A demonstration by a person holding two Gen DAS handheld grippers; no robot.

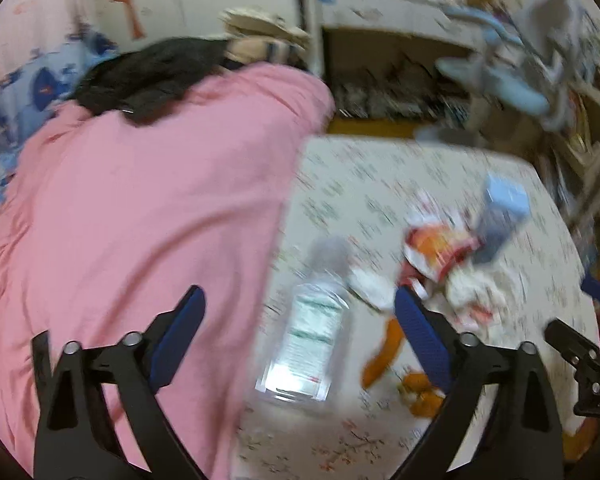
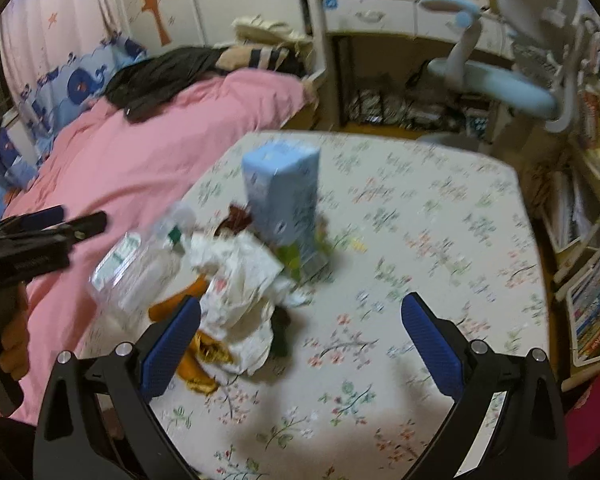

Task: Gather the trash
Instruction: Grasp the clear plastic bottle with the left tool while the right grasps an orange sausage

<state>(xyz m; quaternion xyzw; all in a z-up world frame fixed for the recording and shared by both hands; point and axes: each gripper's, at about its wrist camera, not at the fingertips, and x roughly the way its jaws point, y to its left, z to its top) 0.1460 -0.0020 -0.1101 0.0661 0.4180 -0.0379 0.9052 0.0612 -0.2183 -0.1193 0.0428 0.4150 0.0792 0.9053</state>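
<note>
This is a child's bedroom in a home. A bed with a pink blanket (image 2: 148, 148) fills the left side. Blue whale cushions (image 2: 80, 80) line the wall at upper left, beside an orange tree sticker (image 2: 154, 4). At upper right stand a white desk (image 2: 372, 16) and a blue chair (image 2: 512, 88). Books (image 2: 592, 308) fill shelves at the right edge.

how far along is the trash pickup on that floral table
Done: nothing visibly collected; no bin or bag shows. In hand: nothing; the left gripper hangs open over the clear plastic bottle, the right gripper open near the crumpled white paper. Left: bottle, paper, blue carton, orange peels and red snack wrapper all remain on the table.
</note>
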